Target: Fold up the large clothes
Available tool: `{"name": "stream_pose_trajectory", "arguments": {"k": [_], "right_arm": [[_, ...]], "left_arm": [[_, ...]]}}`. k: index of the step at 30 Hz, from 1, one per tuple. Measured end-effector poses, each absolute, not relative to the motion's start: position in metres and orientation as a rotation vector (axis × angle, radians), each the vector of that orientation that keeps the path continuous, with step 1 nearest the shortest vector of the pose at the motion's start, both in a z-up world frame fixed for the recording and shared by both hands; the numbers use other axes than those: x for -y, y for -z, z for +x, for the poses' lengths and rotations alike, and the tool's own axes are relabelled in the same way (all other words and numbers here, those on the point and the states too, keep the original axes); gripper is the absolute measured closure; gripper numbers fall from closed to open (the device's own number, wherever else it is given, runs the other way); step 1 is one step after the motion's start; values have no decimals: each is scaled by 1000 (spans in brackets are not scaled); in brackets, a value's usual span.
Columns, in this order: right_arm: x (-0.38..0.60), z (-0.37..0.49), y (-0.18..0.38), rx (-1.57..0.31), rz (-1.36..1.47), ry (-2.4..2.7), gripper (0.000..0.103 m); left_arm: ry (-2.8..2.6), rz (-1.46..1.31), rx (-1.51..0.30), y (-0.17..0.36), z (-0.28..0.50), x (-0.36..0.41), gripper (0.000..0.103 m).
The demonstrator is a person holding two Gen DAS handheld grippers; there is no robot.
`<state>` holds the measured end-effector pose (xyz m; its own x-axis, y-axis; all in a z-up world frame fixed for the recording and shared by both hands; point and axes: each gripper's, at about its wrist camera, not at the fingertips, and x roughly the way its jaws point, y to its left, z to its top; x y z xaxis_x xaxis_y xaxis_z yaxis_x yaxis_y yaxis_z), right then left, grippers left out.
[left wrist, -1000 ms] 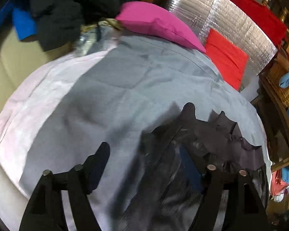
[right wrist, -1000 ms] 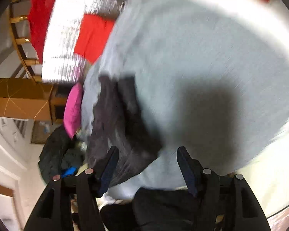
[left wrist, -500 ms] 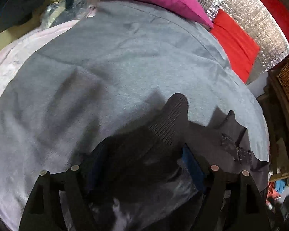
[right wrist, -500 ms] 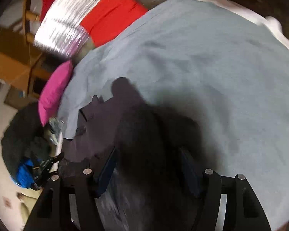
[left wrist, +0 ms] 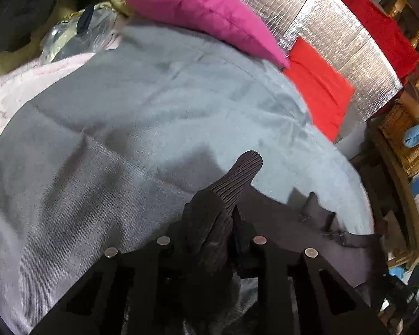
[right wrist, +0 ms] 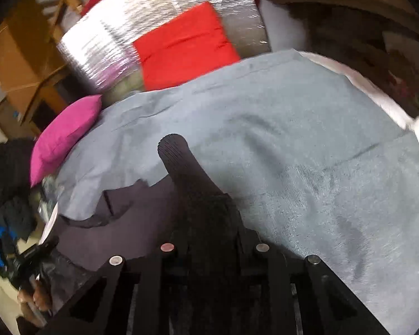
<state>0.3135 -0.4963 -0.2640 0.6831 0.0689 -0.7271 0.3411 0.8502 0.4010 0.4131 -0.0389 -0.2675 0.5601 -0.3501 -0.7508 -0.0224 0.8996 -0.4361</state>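
A dark garment with ribbed cuffs lies on a grey bed cover [left wrist: 153, 106]. In the left wrist view my left gripper [left wrist: 209, 234] is shut on one sleeve of the dark garment [left wrist: 223, 195], and the ribbed cuff [left wrist: 245, 164] sticks out past the fingers. The garment's body spreads to the right [left wrist: 307, 229]. In the right wrist view my right gripper [right wrist: 209, 240] is shut on the other sleeve [right wrist: 192, 184], its ribbed cuff [right wrist: 173, 145] pointing forward. The garment's body lies to the left [right wrist: 120, 217] on the grey cover [right wrist: 307, 139].
A magenta pillow [left wrist: 198, 8] and a red cushion [left wrist: 318, 83] lean at the head of the bed against a silver foil panel [left wrist: 335, 28]. A wicker basket [left wrist: 405, 134] stands at the right. Dark clothes [right wrist: 8, 173] pile beside the bed. The other gripper [right wrist: 33, 262] shows at lower left.
Both grippers were open a second ago; they have moved down onto the garment and closed on its sleeves. The cuffs now stick out past the fingers.
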Motion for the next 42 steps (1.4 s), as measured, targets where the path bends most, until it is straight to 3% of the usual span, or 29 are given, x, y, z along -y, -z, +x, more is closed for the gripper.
{"name": "stream_pose_trajectory", "arguments": {"k": [2, 4, 5, 6, 8, 13, 21, 25, 28, 30, 35, 36, 39, 42], "right_arm": [[500, 323, 292, -890, 583, 165, 72], [512, 314, 305, -886, 697, 135, 69], [518, 304, 301, -856, 757, 120, 61], [525, 294, 297, -835, 811, 110, 42], [539, 259, 284, -763, 904, 119, 24], [563, 193, 268, -758, 900, 65, 23], [552, 190, 328, -921, 1041, -58, 23], [516, 219, 328, -922, 944, -84, 24], [489, 229, 313, -940, 751, -68, 34], [482, 237, 317, -969, 675, -32, 36], [490, 249, 322, -972, 694, -21, 37], [489, 252, 320, -967, 688, -16, 43], [488, 262, 313, -925, 658, 21, 57], [482, 281, 295, -876, 569, 70, 66]], "left_arm": [[162, -403, -1032, 281, 415, 39, 60], [163, -424, -1025, 279, 409, 33, 52], [170, -424, -1021, 273, 402, 28, 43], [171, -417, -1018, 270, 397, 23, 35], [165, -408, -999, 261, 378, 10, 33], [149, -432, -959, 247, 334, -28, 26], [242, -654, -1137, 289, 328, -53, 15], [262, -644, -1160, 294, 336, -48, 14], [320, -594, -1115, 286, 340, -36, 15], [375, -552, -1101, 282, 337, -21, 26], [362, -489, -1140, 285, 340, -1, 28], [375, -515, -1139, 284, 342, 0, 39], [358, -514, -1106, 280, 348, 1, 56], [360, -570, -1050, 275, 359, -3, 66]]}}
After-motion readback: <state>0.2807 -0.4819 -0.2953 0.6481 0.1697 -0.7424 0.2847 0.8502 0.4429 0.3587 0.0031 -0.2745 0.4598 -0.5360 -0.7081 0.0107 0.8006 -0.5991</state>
